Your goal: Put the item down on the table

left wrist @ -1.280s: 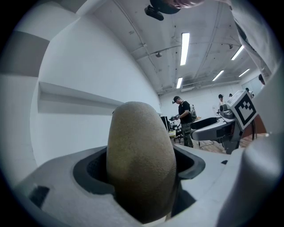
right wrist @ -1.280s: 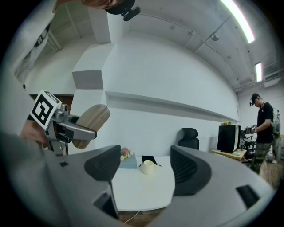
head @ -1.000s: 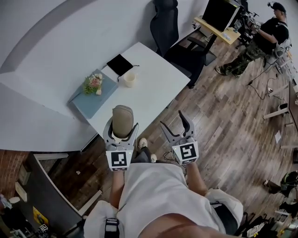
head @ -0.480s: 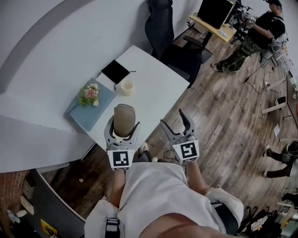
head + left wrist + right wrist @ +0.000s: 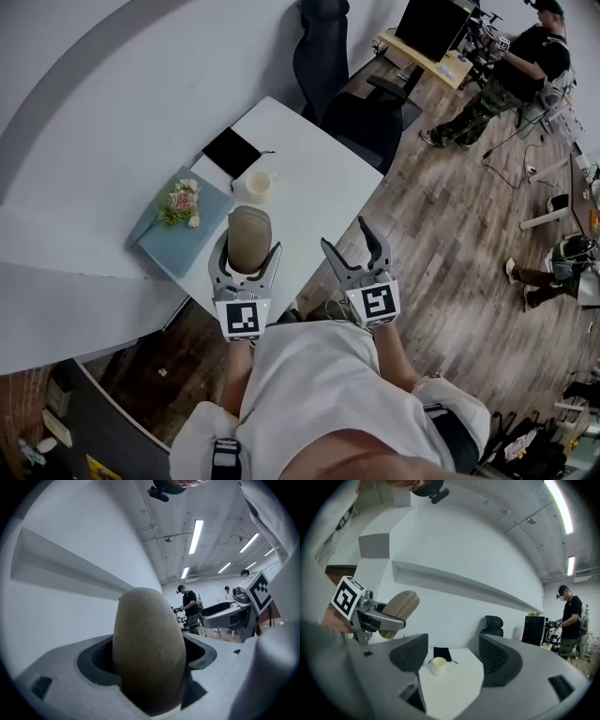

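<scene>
No readable text (in any view)

White table [image 5: 319, 178] bearing cup [image 5: 258, 186], black pouch [image 5: 232, 150]

One item [image 5: 247, 239], one cup [image 5: 259, 186], one pouch [image 5: 232, 151].

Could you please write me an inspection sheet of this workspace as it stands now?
Surface: white table, near end bare.
Job's things: tan oval item, held up near the table's near edge, not set down.
Clutter: cream cup, black pouch, flowers on a blue-grey mat.
Grippers: left gripper shut on the item; right gripper open, empty.
Cables: one cable across the floor, far right.
Surroundings: office chair, wooden floor, a person at a desk.
</scene>
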The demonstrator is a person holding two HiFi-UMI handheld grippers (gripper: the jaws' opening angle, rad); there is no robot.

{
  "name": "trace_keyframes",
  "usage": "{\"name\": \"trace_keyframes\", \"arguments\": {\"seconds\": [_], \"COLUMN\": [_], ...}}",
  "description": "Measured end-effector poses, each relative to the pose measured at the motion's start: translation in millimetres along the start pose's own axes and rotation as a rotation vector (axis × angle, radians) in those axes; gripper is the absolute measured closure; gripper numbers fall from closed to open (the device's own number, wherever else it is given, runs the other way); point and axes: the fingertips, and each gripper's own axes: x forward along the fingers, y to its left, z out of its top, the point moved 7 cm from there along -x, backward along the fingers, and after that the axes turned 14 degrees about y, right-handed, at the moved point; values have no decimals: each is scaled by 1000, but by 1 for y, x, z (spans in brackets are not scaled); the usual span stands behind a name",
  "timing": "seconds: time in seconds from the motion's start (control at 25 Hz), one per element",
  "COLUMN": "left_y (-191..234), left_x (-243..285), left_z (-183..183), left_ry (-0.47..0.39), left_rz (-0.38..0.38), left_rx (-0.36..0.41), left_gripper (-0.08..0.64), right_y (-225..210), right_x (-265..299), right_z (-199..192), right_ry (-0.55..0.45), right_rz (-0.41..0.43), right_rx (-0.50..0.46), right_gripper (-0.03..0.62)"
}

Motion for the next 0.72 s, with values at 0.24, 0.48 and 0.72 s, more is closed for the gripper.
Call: {"name": "trace_keyframes", "arguments": {"seconds": [0.24, 0.48, 0.72], "left_y": [9, 6, 8], "left_x": [19, 34, 51], "left_z": [1, 2, 1], "left_ry": [-8, 13, 58], "left_rz": [-14, -1, 73], "left_rx": [-14, -16, -15], "left_gripper": [163, 163, 163], "right_y": [-7, -21, -36], "right_x": [15, 30, 64], "right_z": [7, 6, 3], "right_ry": [23, 25, 17], "right_rz": [-11, 13, 111], "right_rx": [-12, -18, -27], "right_gripper": [252, 255, 256]}}
